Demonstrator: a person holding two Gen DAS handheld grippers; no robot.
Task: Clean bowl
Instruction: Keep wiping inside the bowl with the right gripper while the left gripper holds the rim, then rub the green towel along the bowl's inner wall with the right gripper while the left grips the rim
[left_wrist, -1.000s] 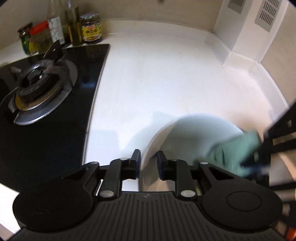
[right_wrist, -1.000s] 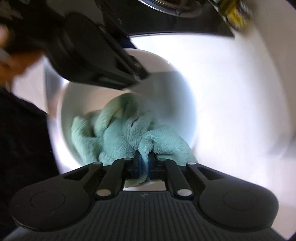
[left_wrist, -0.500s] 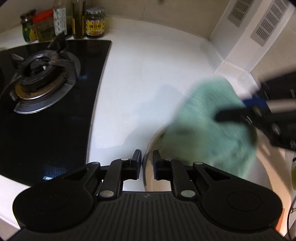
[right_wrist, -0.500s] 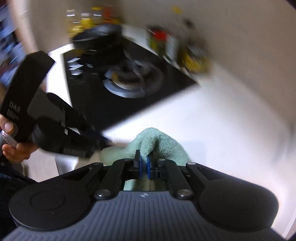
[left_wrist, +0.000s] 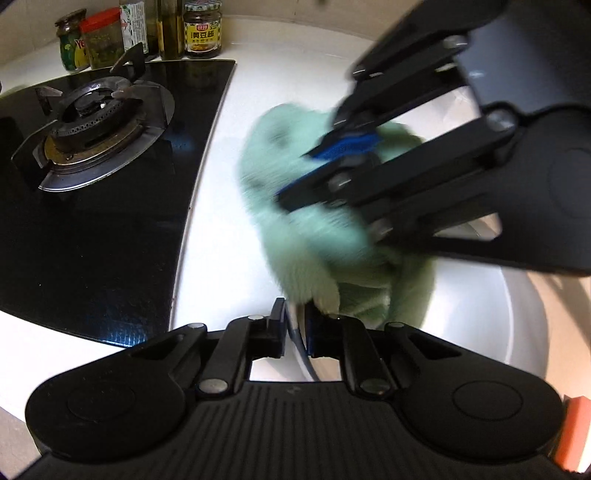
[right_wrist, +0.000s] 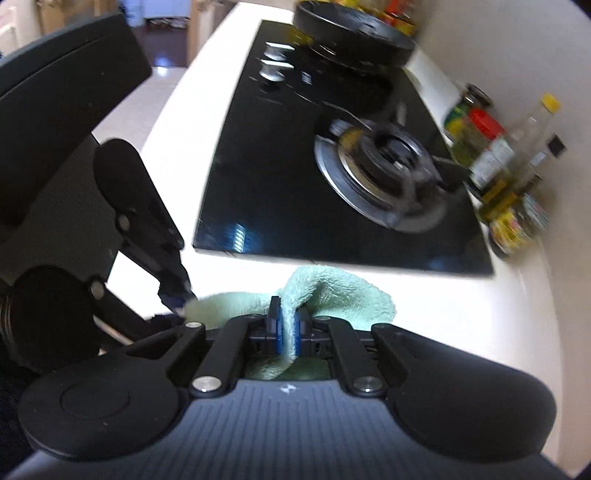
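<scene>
left gripper pinching the rim of the white bowl on the counter beside the stove, jaws having just closed on it; right gripper clamping the green cloth, hanging over the bowl.

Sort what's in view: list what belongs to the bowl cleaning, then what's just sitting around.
In the job:
- white bowl, rim pinched by the left gripper
- green cloth, clamped in the right gripper

Just lying about:
- gas burner on the black hob
- jars and bottles along the wall
- dark pan on the far burner
</scene>
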